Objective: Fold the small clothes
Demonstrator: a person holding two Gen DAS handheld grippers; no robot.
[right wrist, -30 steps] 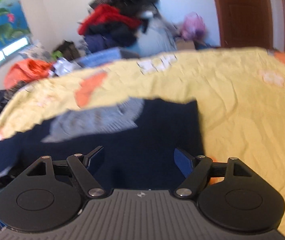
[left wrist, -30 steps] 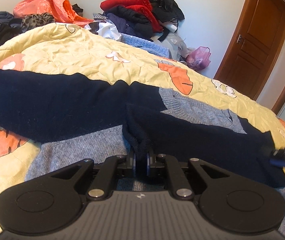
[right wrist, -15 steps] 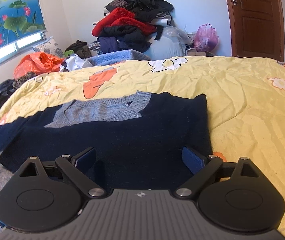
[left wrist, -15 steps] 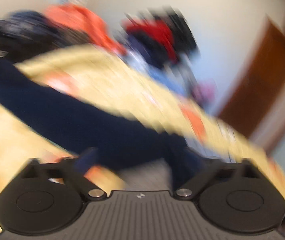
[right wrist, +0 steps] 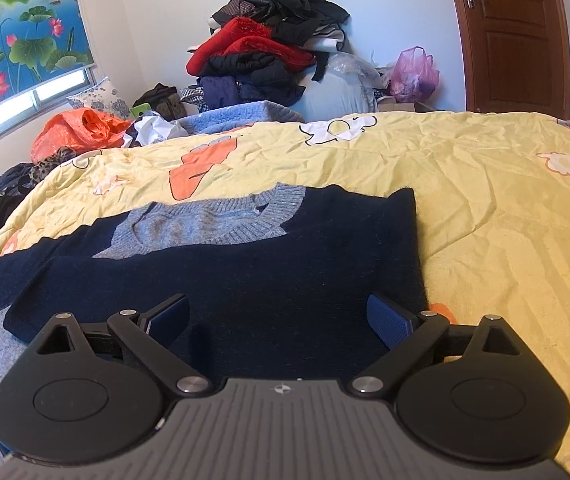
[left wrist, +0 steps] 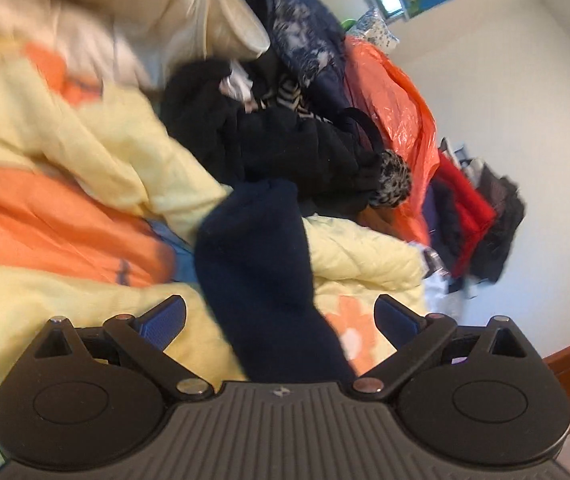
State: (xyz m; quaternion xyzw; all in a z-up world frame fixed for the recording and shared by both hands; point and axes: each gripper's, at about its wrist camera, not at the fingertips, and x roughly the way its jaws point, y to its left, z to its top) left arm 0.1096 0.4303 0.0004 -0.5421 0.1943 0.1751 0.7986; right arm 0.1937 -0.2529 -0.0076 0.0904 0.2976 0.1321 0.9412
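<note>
A navy sweater (right wrist: 245,272) with a grey collar (right wrist: 213,224) lies flat on the yellow quilt (right wrist: 485,184), its right side folded over the body. My right gripper (right wrist: 281,316) hovers open just above the folded part, with nothing pinched. In the left wrist view the sweater's navy sleeve (left wrist: 257,272) runs away from the camera across the quilt toward a heap of dark clothes. My left gripper (left wrist: 279,314) is open and tilted; the sleeve passes between the blue pads (left wrist: 165,316) without touching them.
A heap of dark clothes (left wrist: 285,140) and an orange plastic bag (left wrist: 389,92) lie past the sleeve's end. Against the far wall are a pile of red and black clothes (right wrist: 269,52), a pink bag (right wrist: 413,72) and a wooden door (right wrist: 513,36).
My left gripper let go of the pinched sweater fold, opened wide, swung left and rolled, and now faces the left sleeve. The right gripper stayed put and its jaws widened.
</note>
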